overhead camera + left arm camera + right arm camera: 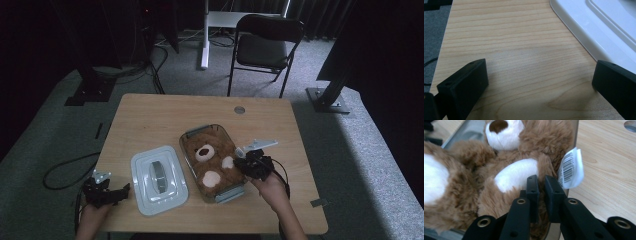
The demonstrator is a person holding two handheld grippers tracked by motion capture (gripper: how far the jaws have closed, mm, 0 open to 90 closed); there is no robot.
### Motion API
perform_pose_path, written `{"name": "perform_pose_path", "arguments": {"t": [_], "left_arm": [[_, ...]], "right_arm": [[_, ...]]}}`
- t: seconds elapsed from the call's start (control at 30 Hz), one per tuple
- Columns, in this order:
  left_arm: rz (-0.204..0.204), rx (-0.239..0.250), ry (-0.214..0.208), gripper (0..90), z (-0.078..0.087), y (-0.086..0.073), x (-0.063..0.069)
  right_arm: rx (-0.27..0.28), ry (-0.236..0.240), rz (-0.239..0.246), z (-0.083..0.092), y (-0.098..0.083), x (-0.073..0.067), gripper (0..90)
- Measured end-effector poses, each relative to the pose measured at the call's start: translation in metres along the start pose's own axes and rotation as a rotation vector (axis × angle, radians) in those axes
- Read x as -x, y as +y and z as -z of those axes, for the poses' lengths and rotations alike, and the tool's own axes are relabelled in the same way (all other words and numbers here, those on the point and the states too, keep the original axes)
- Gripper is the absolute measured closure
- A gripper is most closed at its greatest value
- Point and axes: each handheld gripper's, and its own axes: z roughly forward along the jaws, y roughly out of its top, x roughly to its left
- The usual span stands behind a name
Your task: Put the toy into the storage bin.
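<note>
A brown teddy bear (212, 160) with a white muzzle and white paws lies face up in a clear rectangular container (188, 136) at mid table. My right gripper (241, 163) reaches in over the container's right wall. In the right gripper view its jaws (542, 180) stand almost together, pinching the fur of the bear (511, 172) beside a white paw, next to a barcode tag (571, 167). The container's white lid (159, 179) lies flat to the left. My left gripper (116, 193) rests open near the table's left front corner, its jaws (541, 72) wide apart over bare wood beside the lid (599, 30).
The wooden table (150, 120) has a round cable hole (239, 109) near its far edge. A black folding chair (267, 45) stands behind the table on grey carpet. Cables run across the floor at the left. Dark stands flank both sides.
</note>
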Motion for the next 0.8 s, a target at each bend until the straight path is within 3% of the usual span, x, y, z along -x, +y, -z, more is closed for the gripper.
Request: {"name": "perform_pose_path", "arguments": {"t": [0.13,0.2,0.33,0.43,0.57,0.7,0.8], "left_arm": [[-0.002,-0.002,0.0,1.0,0.0,0.0,0.0],[-0.002,-0.002,0.0,1.0,0.0,0.0,0.0],[-0.002,-0.002,0.0,1.0,0.0,0.0,0.0],[-0.002,-0.001,0.0,1.0,0.0,0.0,0.0],[-0.002,-0.002,0.0,1.0,0.0,0.0,0.0],[-0.002,-0.003,-0.001,1.0,0.0,0.0,0.0],[-0.002,-0.002,0.0,1.0,0.0,0.0,0.0]], "right_arm": [[-0.05,-0.033,0.056,-0.007,0.004,-0.003,84.9],[-0.085,-0.079,0.104,-0.009,0.008,-0.009,85.5],[-0.096,-0.095,0.126,-0.01,0.01,-0.011,85.1],[-0.03,-0.044,0.069,0.003,0.01,-0.004,82.4],[0.052,-0.003,0.039,0.024,0.011,-0.003,82.4],[0.132,0.063,0.043,0.042,0.014,-0.016,82.5],[0.145,0.122,0.086,0.044,0.016,-0.036,82.5]]}}
